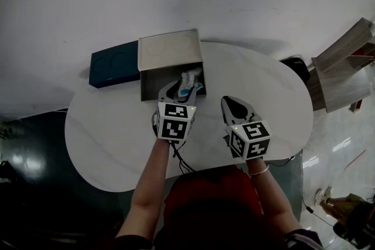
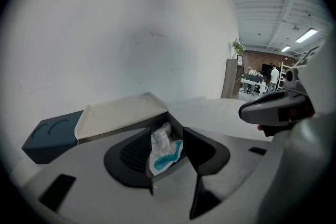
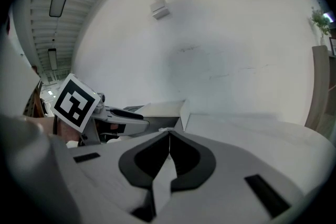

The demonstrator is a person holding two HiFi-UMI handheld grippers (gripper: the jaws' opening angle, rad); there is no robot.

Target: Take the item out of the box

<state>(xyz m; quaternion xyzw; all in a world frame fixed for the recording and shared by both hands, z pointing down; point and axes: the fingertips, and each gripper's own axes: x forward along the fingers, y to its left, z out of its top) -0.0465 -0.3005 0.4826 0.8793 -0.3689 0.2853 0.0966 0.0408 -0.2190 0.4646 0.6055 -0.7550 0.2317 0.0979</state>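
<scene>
An open beige box (image 1: pixel 170 51) stands at the far side of the round white table (image 1: pixel 105 143), its lid raised. A crumpled white and blue packet (image 1: pixel 191 84) sits at the box's front right corner. My left gripper (image 1: pixel 183 91) stands open around that packet (image 2: pixel 164 150), which lies between the jaws with the pads not pressing on it. In the left gripper view the box (image 2: pixel 121 115) rises just behind the left gripper (image 2: pixel 167 139). My right gripper (image 1: pixel 230 102) rests low over the table to the right, shut with nothing in it (image 3: pixel 169 136).
A dark blue box (image 1: pixel 114 66) lies flat beside the beige box on its left. A wooden rack (image 1: pixel 345 64) and a dark object (image 1: pixel 297 66) stand off the table at the right. A thin cable (image 1: pixel 183 164) hangs at the table's near edge.
</scene>
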